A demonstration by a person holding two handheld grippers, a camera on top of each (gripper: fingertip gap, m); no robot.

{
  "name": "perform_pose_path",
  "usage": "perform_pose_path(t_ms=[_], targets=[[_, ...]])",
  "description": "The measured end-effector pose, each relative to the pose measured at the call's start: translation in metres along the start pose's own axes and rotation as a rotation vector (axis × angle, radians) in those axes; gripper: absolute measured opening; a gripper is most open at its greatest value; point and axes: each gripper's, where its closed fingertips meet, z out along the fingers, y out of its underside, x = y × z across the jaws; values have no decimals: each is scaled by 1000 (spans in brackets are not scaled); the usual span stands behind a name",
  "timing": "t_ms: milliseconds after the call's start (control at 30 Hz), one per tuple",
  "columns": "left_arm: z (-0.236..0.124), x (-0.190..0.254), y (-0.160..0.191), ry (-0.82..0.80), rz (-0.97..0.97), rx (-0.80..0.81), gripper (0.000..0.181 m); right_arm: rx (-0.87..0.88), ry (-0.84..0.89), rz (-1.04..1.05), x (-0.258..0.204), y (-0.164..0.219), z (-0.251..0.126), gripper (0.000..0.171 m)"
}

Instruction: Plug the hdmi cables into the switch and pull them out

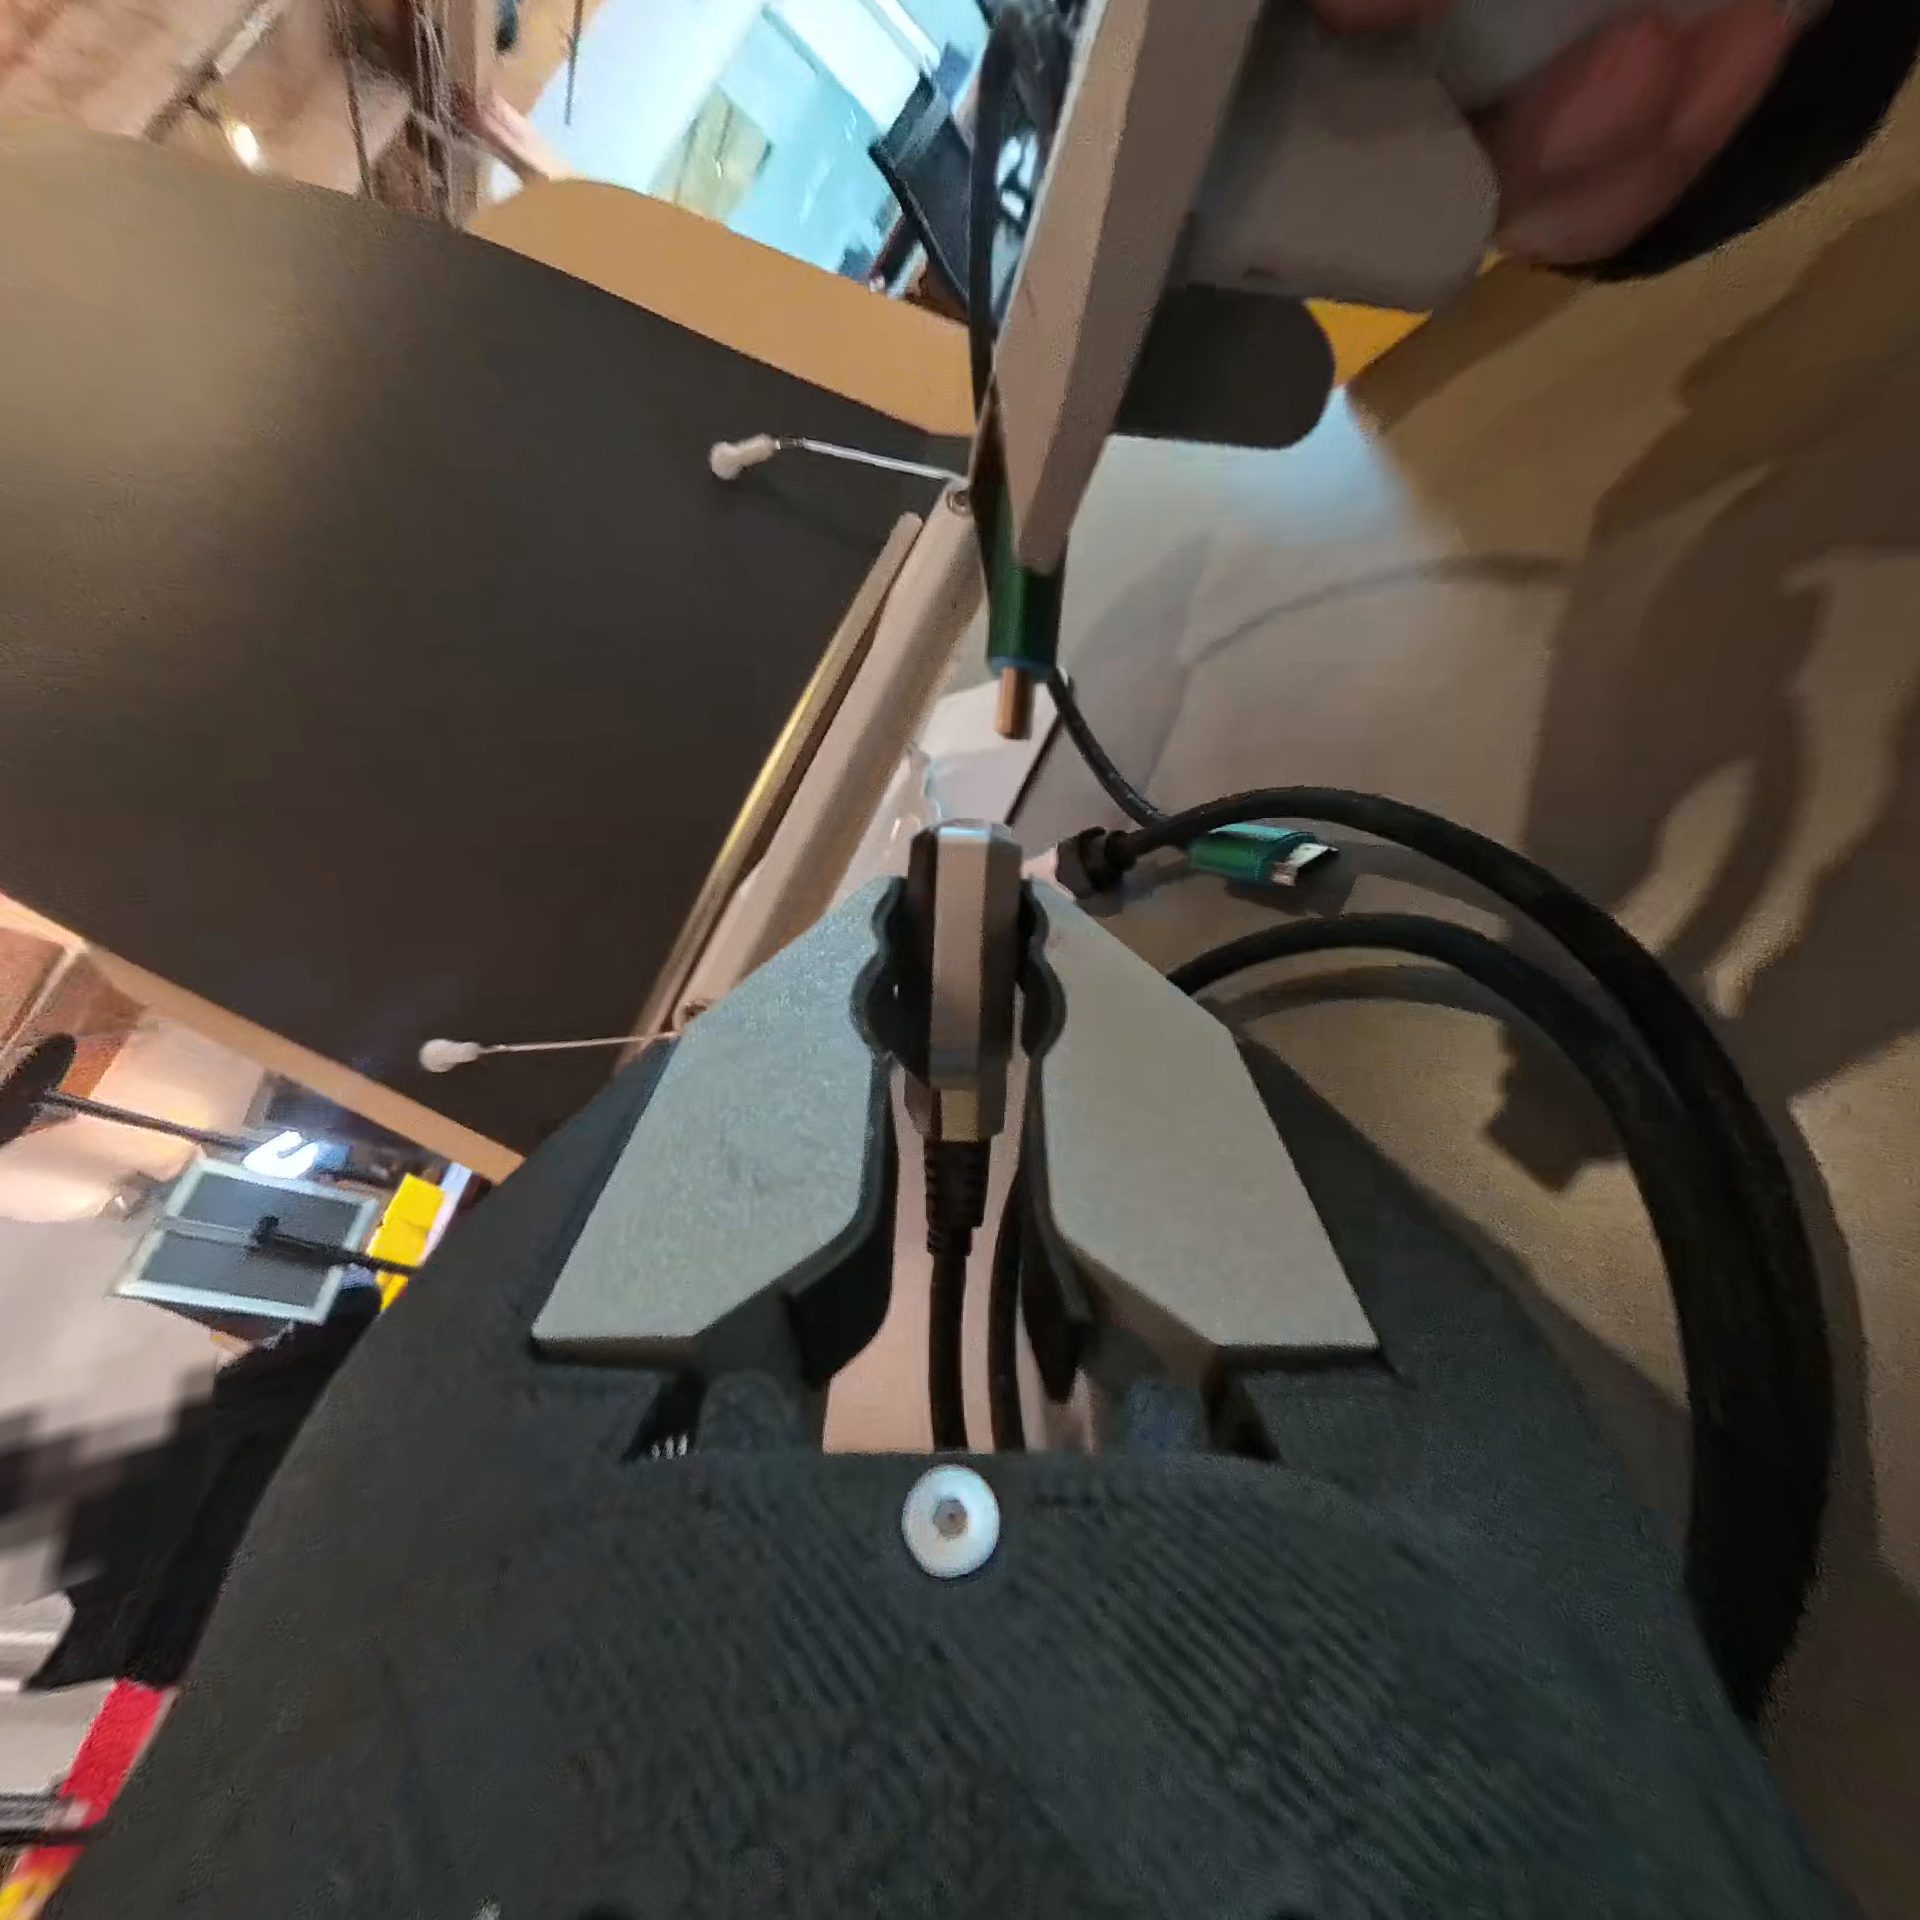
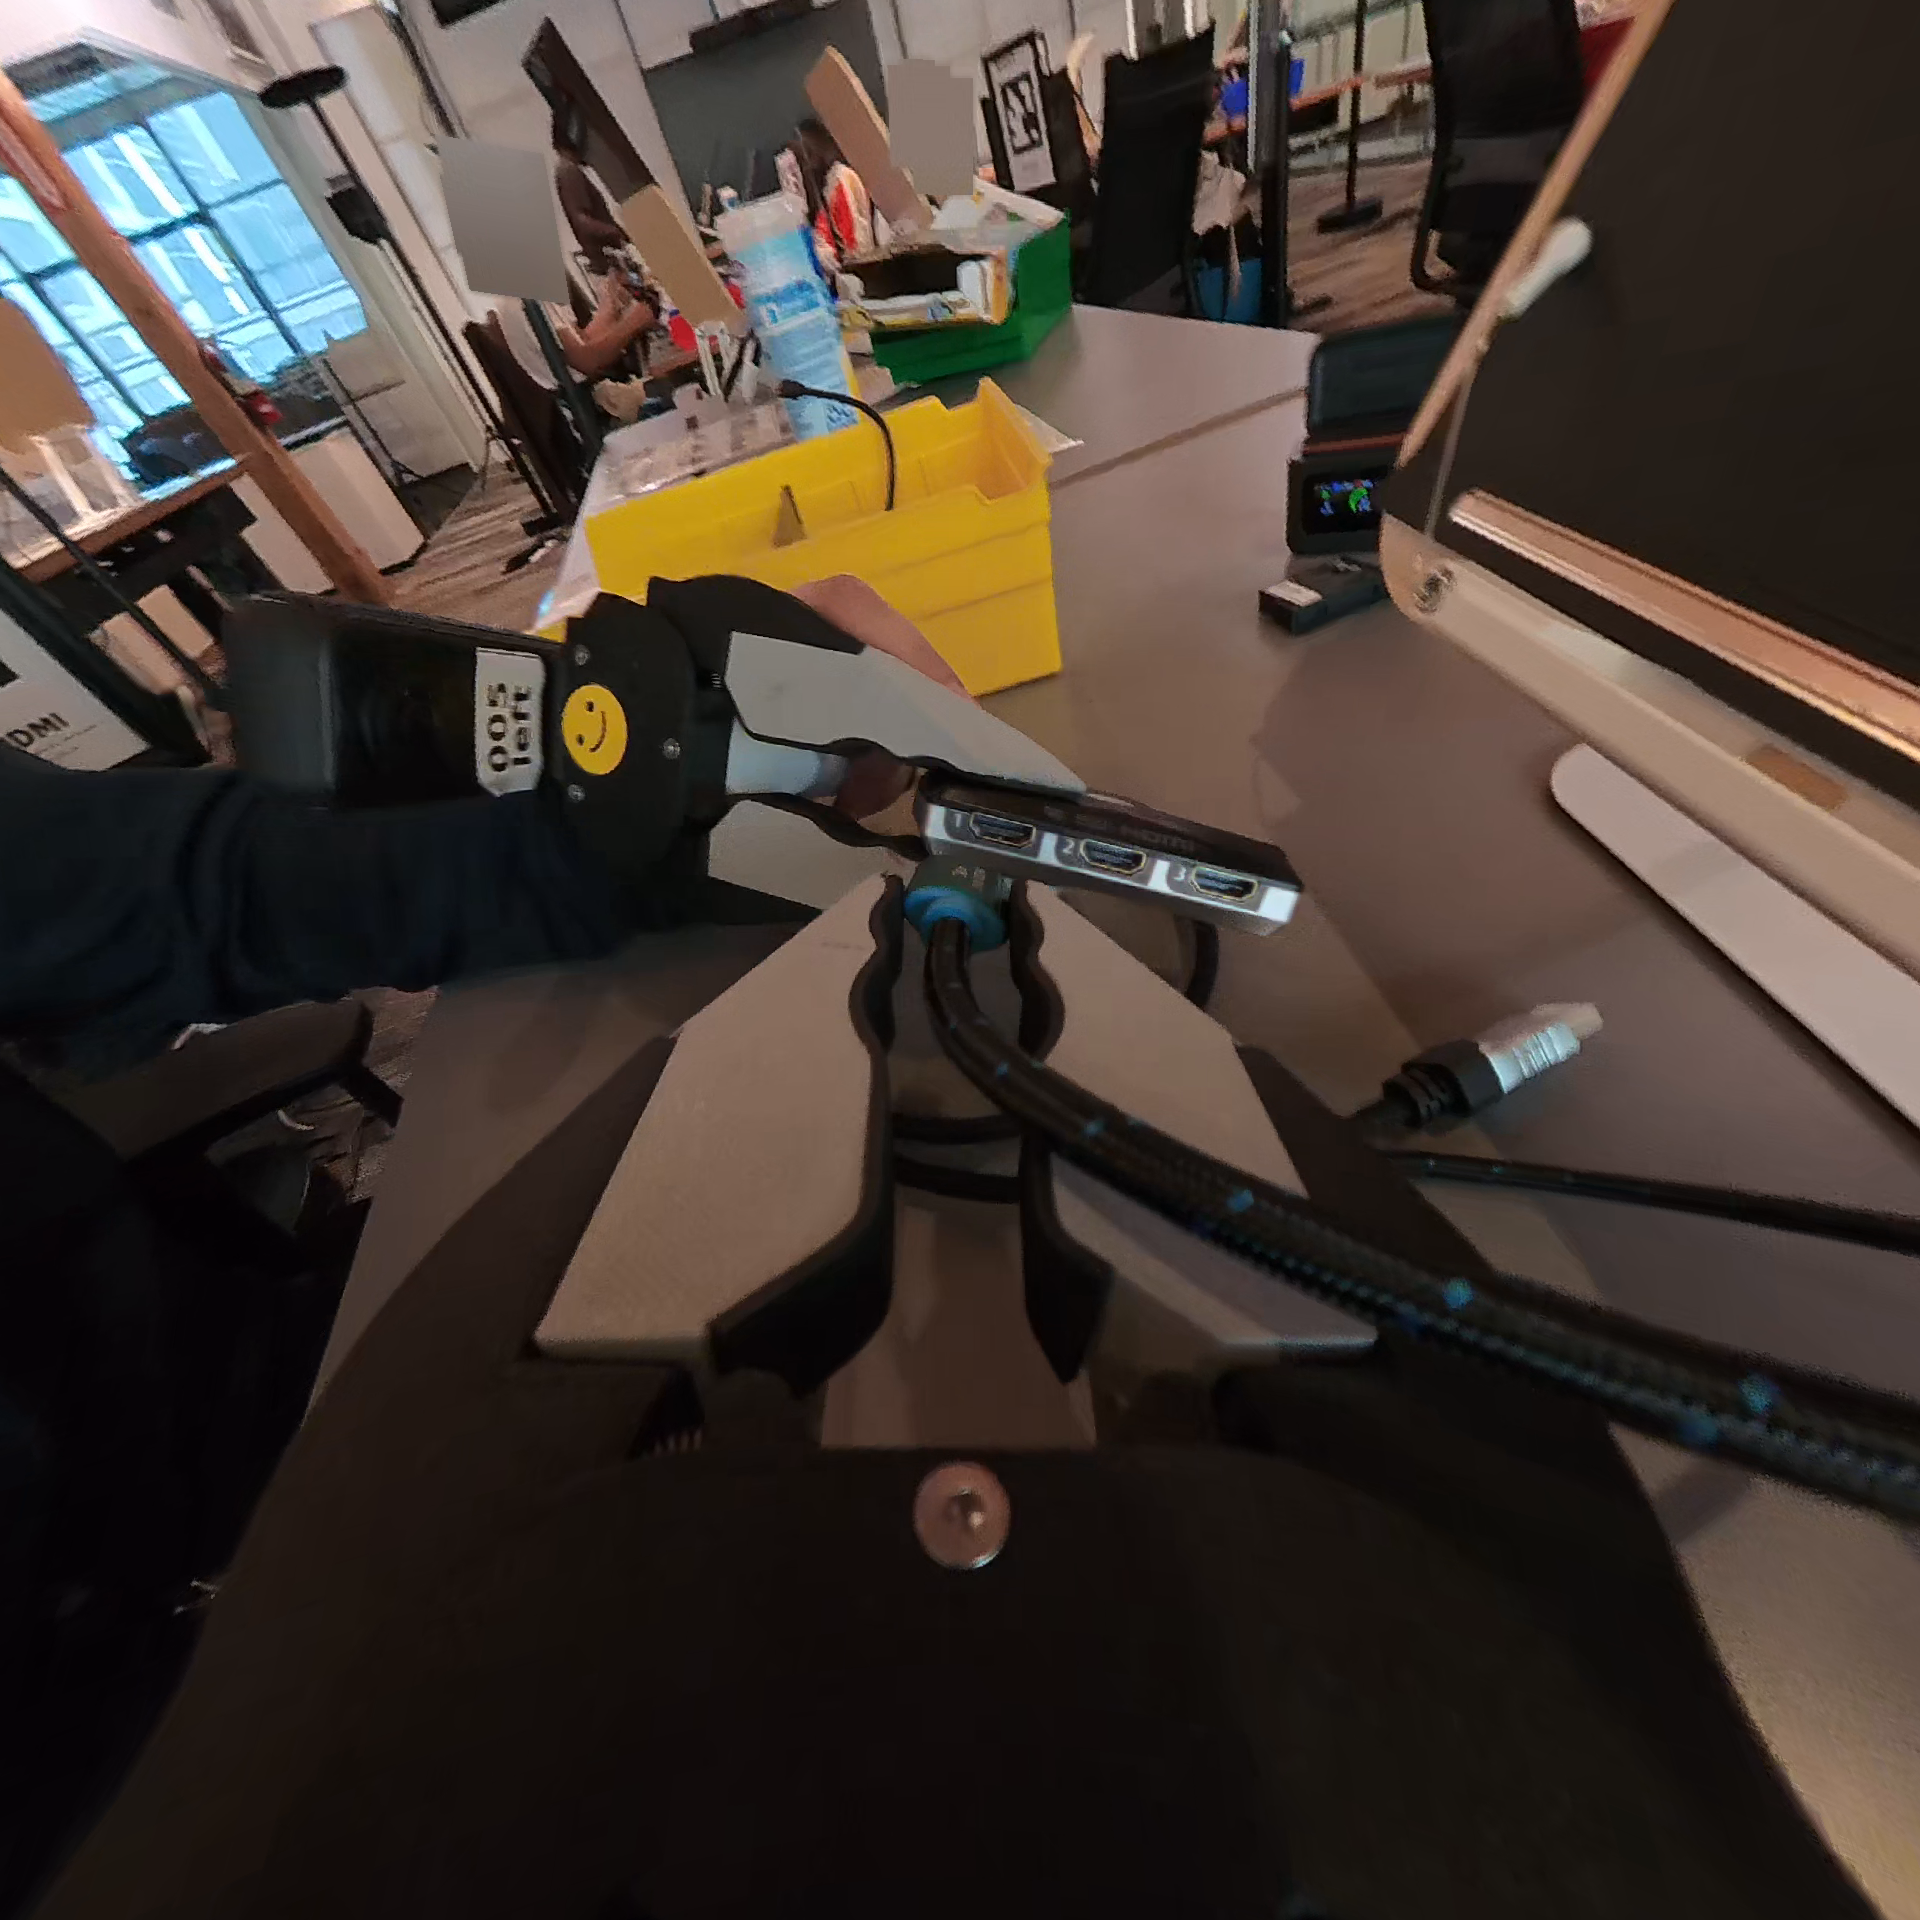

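Switch [image 1: 961,966] clamped edge-on between the fingers of the left hand-held gripper [image 1: 961,935], its black lead running back between them; ahead, a green-shelled plug [image 1: 1023,623] held by the right hand-held gripper [image 1: 1039,520]. Right wrist view: right hand-held gripper [image 2: 956,904] shut on a blue-collared plug [image 2: 951,899] just below the switch [image 2: 1122,847], whose three ports face it above the bench [image 2: 1455,779].

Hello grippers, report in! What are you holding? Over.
Left gripper shut on switch, all three ports empty. Right gripper shut on blue plug, just below the ports. Nothing between them.
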Motion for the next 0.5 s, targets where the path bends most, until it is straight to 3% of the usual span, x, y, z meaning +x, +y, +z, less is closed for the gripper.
perform_pose_path(t_ms=[500], targets=[[-19,-1,-30,-35,91,111,18,71,-9,-123,-21,-16,0,10]])
